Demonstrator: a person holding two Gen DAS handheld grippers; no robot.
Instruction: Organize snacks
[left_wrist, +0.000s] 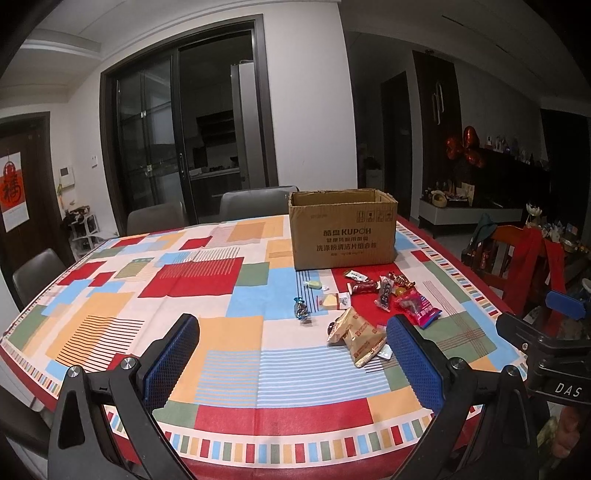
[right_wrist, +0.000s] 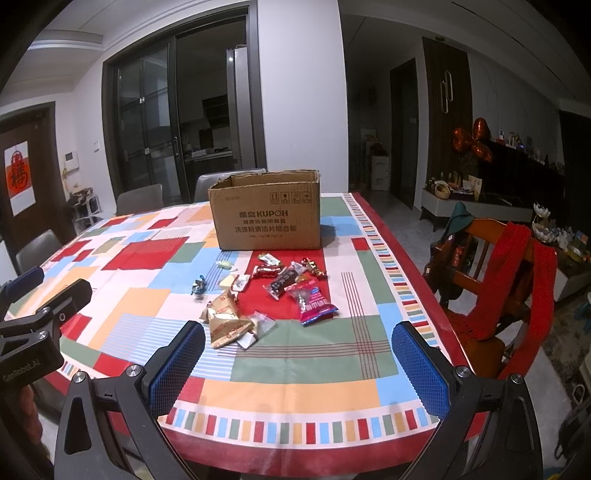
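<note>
An open cardboard box (left_wrist: 342, 229) stands on the far side of the table; it also shows in the right wrist view (right_wrist: 266, 211). Several wrapped snacks lie in front of it: tan packets (left_wrist: 357, 335) (right_wrist: 224, 320), a pink packet (left_wrist: 421, 307) (right_wrist: 313, 302), a dark bar (right_wrist: 282, 282), a blue-wrapped candy (left_wrist: 301, 310) (right_wrist: 198, 286) and a green candy (left_wrist: 314, 284). My left gripper (left_wrist: 291, 354) is open and empty above the near table edge. My right gripper (right_wrist: 298, 360) is open and empty, short of the snacks.
The table wears a colourful patchwork cloth (left_wrist: 184, 280) (right_wrist: 310, 354). Grey chairs (left_wrist: 255, 202) stand behind it and at the left. A wooden chair with a red cloth (right_wrist: 509, 273) stands at the right. The other gripper shows at the left edge of the right wrist view (right_wrist: 40, 314).
</note>
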